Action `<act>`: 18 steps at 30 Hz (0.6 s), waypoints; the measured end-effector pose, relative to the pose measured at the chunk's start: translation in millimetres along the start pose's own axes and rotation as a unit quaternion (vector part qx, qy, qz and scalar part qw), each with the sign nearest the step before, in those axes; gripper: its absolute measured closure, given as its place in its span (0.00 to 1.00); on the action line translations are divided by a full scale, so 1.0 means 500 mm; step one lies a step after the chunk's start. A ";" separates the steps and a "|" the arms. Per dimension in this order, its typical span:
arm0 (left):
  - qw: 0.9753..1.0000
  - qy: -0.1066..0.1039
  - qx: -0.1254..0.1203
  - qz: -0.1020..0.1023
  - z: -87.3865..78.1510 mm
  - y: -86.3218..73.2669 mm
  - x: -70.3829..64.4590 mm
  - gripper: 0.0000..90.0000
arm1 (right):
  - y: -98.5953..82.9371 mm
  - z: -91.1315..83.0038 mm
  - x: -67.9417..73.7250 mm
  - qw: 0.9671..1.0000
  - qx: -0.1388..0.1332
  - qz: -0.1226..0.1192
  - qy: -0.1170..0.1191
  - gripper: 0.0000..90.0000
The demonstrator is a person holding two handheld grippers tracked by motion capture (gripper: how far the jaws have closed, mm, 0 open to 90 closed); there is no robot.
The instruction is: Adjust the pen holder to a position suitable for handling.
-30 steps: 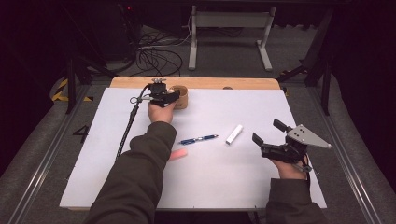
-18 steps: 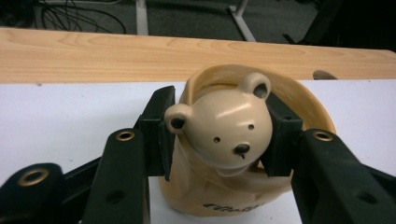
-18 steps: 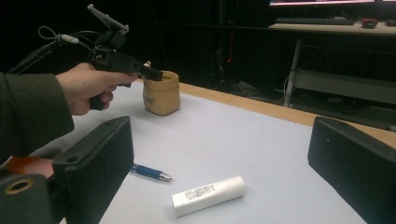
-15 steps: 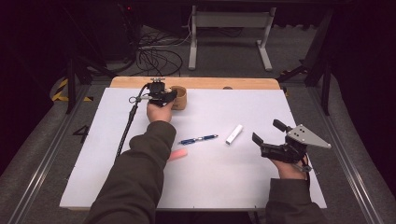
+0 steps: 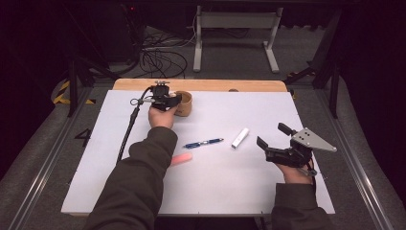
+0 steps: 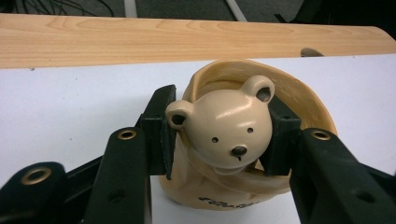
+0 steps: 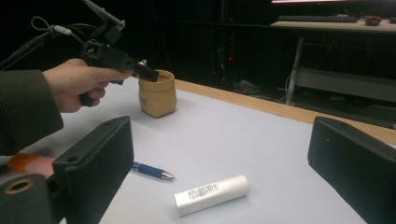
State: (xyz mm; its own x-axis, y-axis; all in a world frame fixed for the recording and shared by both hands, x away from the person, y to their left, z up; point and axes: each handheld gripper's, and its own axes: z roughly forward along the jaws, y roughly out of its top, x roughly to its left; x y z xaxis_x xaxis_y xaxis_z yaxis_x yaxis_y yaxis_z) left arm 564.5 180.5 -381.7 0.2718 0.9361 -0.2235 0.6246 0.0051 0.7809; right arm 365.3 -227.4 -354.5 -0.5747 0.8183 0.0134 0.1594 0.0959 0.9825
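Nearest me, my right gripper (image 5: 272,137) hovers over the right side of the white sheet (image 5: 268,191) with its jaws spread wide and nothing between them; it has no part in this step, so I would keep it parked where it is, clear of the white tube (image 5: 240,137) and the blue pen (image 5: 203,143) lying just ahead of it. A pink marker (image 5: 182,158) lies beside my left sleeve, and I would mind that the forearm does not sweep it. Farther out, near the wooden edge (image 6: 187,39) at the back of the table, my left gripper (image 6: 219,135) has its pads on either side of the bear head (image 6: 224,128) that fronts the tan cup (image 5: 184,103); the pads look to touch it at the ears, so I judge the jaws closed on the bear. The head is round and glossy, so the hold could slip. To do this well I would squeeze evenly, keep the wrist level, and lift or shift the cup slowly and straight, without twisting, watching that the base stays flat on the sheet until the hold proves firm.
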 end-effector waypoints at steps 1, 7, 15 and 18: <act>1.000 -0.005 -0.001 0.004 -0.004 0.000 -0.002 0.61 | 0.000 0.001 0.000 1.000 0.000 -0.001 0.001 0.09; 0.999 -0.036 0.007 0.033 -0.029 -0.005 -0.024 0.61 | -0.002 0.007 0.005 1.000 0.005 -0.003 0.004 0.09; 0.996 -0.084 0.005 0.041 -0.065 -0.022 -0.049 0.61 | -0.002 0.012 0.010 1.000 0.009 -0.006 0.006 0.09; 0.994 -0.090 0.007 0.058 -0.078 -0.028 -0.061 0.62 | -0.003 0.013 0.011 1.000 0.010 -0.005 0.007 0.09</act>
State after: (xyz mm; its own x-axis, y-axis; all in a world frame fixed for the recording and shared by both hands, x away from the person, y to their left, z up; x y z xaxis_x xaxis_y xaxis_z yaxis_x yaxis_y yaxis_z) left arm 519.1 165.7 -363.2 0.4694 0.8514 -0.2338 0.5910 -0.1063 0.7997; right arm 367.0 -219.2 -357.4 -0.5872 0.8095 0.0052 0.1692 0.1164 0.9787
